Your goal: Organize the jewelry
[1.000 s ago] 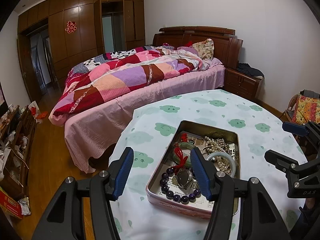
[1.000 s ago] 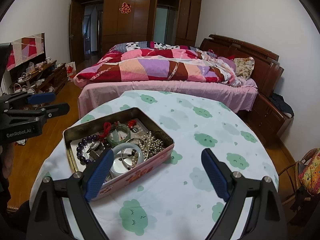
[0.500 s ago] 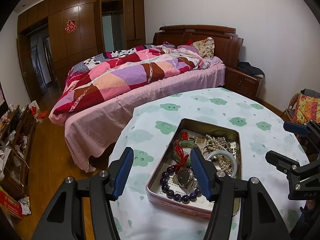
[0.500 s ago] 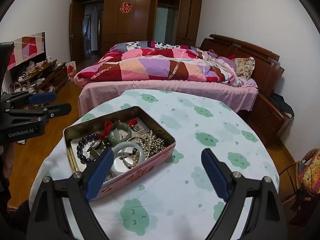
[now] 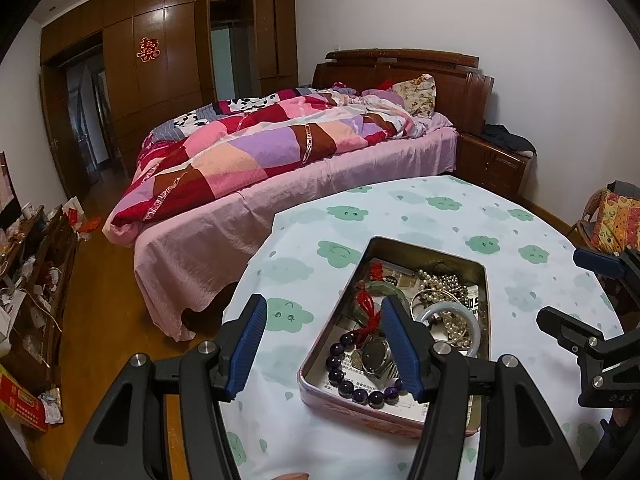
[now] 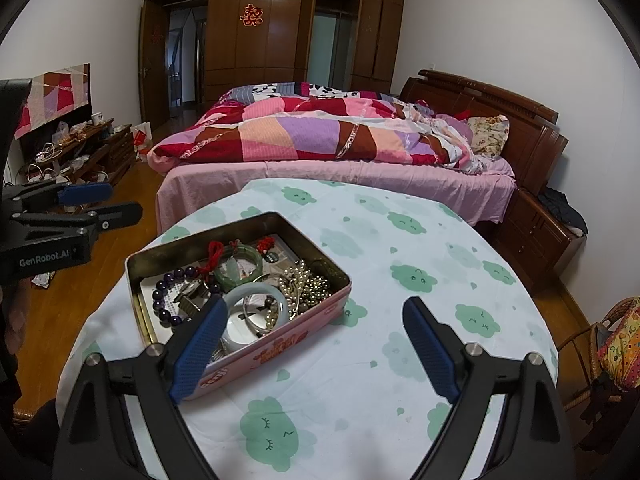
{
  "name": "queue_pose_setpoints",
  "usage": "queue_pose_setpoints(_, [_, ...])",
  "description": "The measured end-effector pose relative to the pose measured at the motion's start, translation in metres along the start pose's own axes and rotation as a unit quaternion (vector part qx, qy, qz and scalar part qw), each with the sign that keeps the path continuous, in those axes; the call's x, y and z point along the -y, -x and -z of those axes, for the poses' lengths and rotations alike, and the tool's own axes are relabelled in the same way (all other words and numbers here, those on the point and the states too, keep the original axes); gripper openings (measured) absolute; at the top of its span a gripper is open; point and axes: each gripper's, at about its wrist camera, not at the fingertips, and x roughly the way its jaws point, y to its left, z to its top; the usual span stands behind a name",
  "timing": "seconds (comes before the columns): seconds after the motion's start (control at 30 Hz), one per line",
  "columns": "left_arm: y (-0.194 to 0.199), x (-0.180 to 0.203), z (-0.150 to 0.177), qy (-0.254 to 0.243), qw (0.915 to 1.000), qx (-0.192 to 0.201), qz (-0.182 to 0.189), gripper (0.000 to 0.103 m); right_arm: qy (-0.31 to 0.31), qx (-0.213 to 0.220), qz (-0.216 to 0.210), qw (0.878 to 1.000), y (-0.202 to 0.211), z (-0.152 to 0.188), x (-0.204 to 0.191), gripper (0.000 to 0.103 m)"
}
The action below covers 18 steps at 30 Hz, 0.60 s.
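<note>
A round table (image 6: 400, 264) covered with a white cloth printed with green clouds holds an open metal tin (image 6: 320, 322), pink on its outer wall, sitting toward the table's left and near side in the right wrist view. Inside the tin the jewelry lies in a loose heap: a string of dark purple beads (image 6: 166, 298) along the left end, a green bangle (image 6: 238, 270) with a red cord (image 6: 214, 254) toward the far side, a pale bangle (image 6: 256, 308) near the front wall, a tangle of pearls (image 6: 308, 284) at the right end, and a wristwatch (image 5: 376, 354) lying inside the loop of purple beads. The left gripper (image 5: 322, 344) hovers just above the near left corner of the tin with its blue-padded fingers (image 5: 248, 344) spread apart and holding nothing; one finger sits over the bare cloth beside the tin and the other over the watch and beads. The right gripper (image 6: 316, 350) hangs over the near edge of the table, its fingers (image 6: 430, 350) also wide apart and empty, the left one overlapping the tin's front wall in this view and the right one above bare cloth. Whether either gripper touches the tin cannot be told. Beyond the table stands a bed (image 6: 328, 176) with a patchwork quilt (image 6: 312, 132), and a dark wooden wardrobe (image 6: 276, 28) lines the far wall.
</note>
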Motion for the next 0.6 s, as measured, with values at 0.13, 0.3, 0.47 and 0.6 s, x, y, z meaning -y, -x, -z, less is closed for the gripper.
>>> queue_pose_setpoints(0.13, [-0.0026, 0.0012, -0.0016, 0.002, 0.9999, -0.002, -0.011, 0.076, 0.000, 0.000, 0.000, 1.000, -0.0001, 0.0000, -0.0001, 0.091])
queue_pose_setpoints(0.3, [-0.0040, 0.0010, -0.0011, 0.000, 0.9997, -0.001, -0.025, 0.077, 0.000, 0.000, -0.001, 1.000, -0.0001, 0.0001, -0.0002, 0.091])
queue_pose_setpoints(0.47, [-0.0068, -0.0014, 0.0016, 0.001, 0.9996, -0.001, -0.029, 0.077, 0.002, -0.002, -0.002, 1.000, -0.0004, 0.0026, -0.0010, 0.091])
queue_pose_setpoints(0.6, [-0.0079, -0.0017, 0.0014, 0.002, 0.9996, -0.003, -0.027, 0.077, 0.001, -0.003, -0.001, 1.000, -0.0011, 0.0065, -0.0003, 0.091])
